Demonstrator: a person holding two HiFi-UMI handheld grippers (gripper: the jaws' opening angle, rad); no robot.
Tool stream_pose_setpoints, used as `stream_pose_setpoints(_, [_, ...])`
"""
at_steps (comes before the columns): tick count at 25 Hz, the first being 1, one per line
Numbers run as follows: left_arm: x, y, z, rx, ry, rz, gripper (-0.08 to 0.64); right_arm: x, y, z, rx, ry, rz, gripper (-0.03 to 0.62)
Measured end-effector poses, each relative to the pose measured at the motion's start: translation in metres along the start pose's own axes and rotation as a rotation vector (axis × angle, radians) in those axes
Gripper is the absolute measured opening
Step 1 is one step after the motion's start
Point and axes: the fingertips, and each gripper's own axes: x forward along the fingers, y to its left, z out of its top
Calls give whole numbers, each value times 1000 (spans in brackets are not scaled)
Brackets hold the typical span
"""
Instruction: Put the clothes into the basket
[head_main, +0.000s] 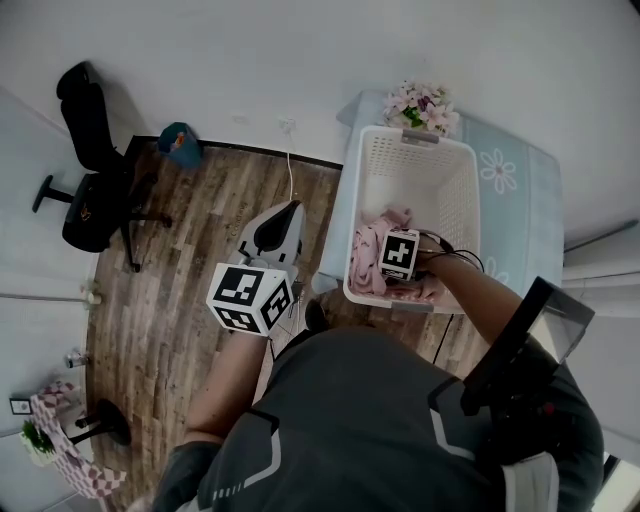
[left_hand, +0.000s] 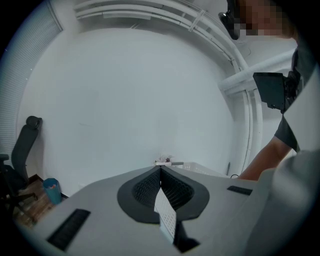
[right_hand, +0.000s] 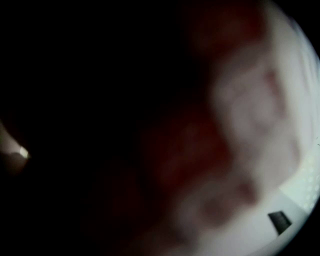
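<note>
1. Left gripper (left_hand: 161, 170), left of centre in the head view: jaws closed tip to tip with nothing between them. It points roughly level, away from the work.
2. Clothes (head_main: 368, 255), right of centre: a pink heap inside the basket (head_main: 415, 175), in its lower left part.
3. Right gripper (head_main: 398, 262): points steeply down into the heap. Its own view is filled with dark, blurred pink fabric, so neither jaw gap nor grip can be read.
4. Step in hand, as judged: depositing the pink load in the basket.
5. Next move, as judged: confirm the jaws are free of fabric, then lift straight up so no cloth trails over the rim.
6. Writing: none readable. The 2 marker cubes (head_main: 250, 297) show only black-and-white square patterns.
</note>
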Motion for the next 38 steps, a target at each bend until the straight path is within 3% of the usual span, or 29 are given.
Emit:
stream_pose_setpoints(8, [-1,-7,11,24,-16,-19,9,-3,-4,0,27,2,-61,398])
stream_pose_setpoints(15, [3,-17,18,27,-18,-26,9,-24,3,-7,51,38,-10,416])
stream_pose_setpoints(19, [7,-27,23,29,-28,-50,9,-58,3,-1,57,-19,-50,416])
stream_pose_setpoints(26, [16,-41,26,21,-32,-83,9,-140,-4,25,96,-238,-178,414])
stream_pose_setpoints(30, [20,-52,35,41,-46,-107,9,-181,-6,31,175,-406,-242,414])
stream_pose_setpoints(33, [22,-60,43,38,-64,-138,9,-220,-9,34,235,-527,-338,414])
stream_pose_setpoints(38, [24,-70,50,56,-67,-155,9,-285,-6,36,358,-809,-478,406])
